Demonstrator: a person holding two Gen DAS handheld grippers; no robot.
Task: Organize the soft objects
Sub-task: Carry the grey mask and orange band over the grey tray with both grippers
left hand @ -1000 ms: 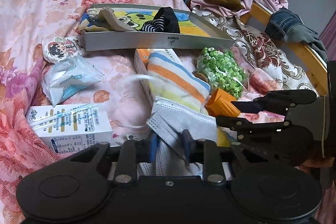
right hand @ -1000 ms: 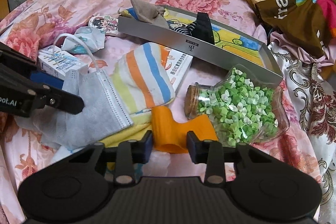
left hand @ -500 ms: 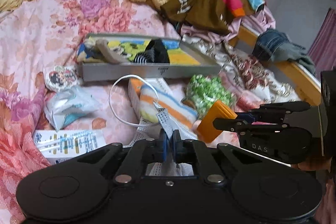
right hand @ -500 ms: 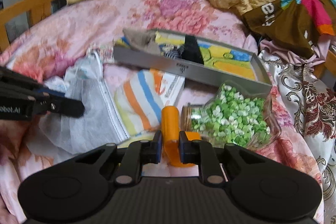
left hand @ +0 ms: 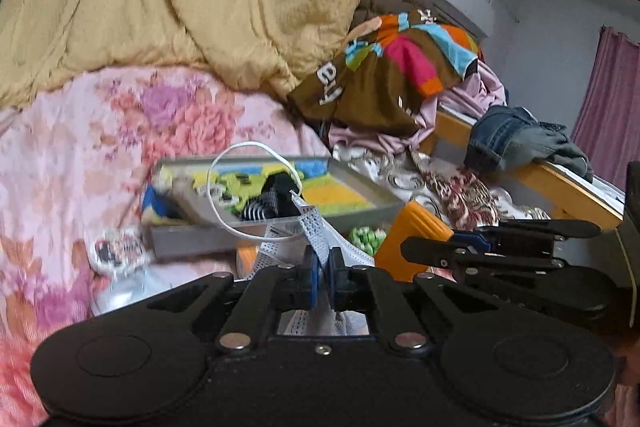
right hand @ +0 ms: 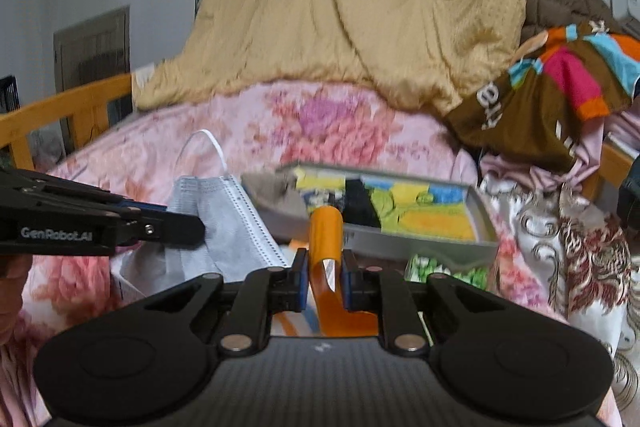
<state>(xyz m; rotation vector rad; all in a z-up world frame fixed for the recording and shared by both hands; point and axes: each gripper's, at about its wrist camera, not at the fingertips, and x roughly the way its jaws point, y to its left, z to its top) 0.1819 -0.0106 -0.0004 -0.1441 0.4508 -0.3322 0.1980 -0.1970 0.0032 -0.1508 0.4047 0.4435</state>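
While my left gripper (left hand: 323, 269) has its blue pads pressed together on the grey face mask (left hand: 320, 231), the mask hangs lifted off the bedding, its white ear loop (left hand: 244, 187) arching up in front of the tray. Seen from my right wrist, the same mask (right hand: 224, 227) drapes down from those left fingers at the left of the scene. My right gripper (right hand: 325, 277) pinches the orange soft piece (right hand: 326, 239) between its pads; those jaws have just been closing on it, and it stands up between them, curling over at the top. Its lower part trails down under the fingers.

Just beyond both grippers lies the grey tray (right hand: 486, 227) on the pink floral bedspread (right hand: 328, 123), holding a yellow, green and blue cloth and a black striped sock (left hand: 266, 203). A jar of green bits (right hand: 444, 269) shows just near of the tray's front wall, mostly hidden. Farther off, a yellow quilt (right hand: 360, 7) is heaped high, and to the right a brown multicoloured garment (left hand: 384, 75) lies over other clothes. Jeans (left hand: 508, 139) hang over the wooden bed rail (left hand: 560, 183) at far right.
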